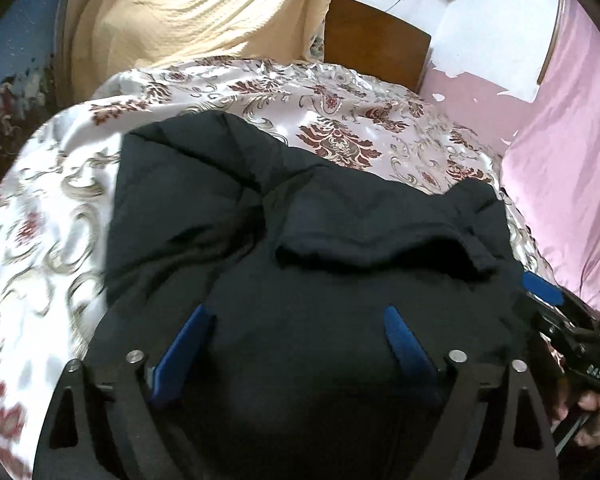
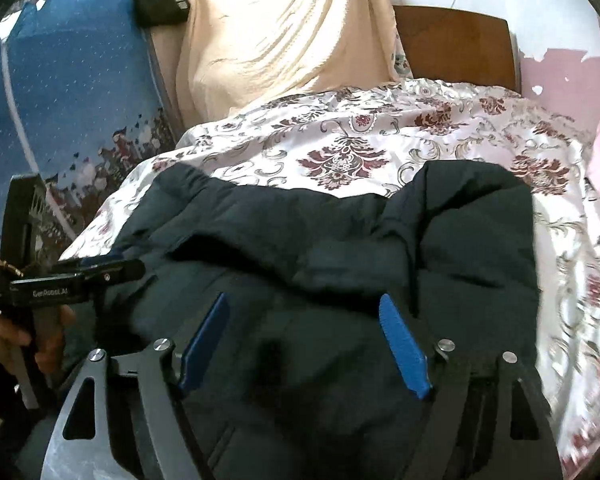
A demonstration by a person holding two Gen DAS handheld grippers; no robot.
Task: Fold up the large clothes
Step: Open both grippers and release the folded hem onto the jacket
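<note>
The dark jacket point(image 1: 308, 248) at the frame's centre is matt quilted cloth, puffy and stitched in panels. Under it the bedspread point(image 1: 80, 184) is a glossy, satin-like cloth with a woven floral pattern. At upper left hangs a cream cloth point(image 1: 188, 12) with a ribbed, crinkled texture. The headboard point(image 1: 376, 40) at upper centre is smooth brown wood. The left gripper point(image 1: 296, 312) has matt blue plastic fingers point(image 1: 404, 340) on dull black arms with shiny metal pins.

Both tongs are spread wide with nothing pinched: left tongs point(image 1: 296, 312) and right tongs point(image 2: 304, 300), each angled downward, hand-held.
</note>
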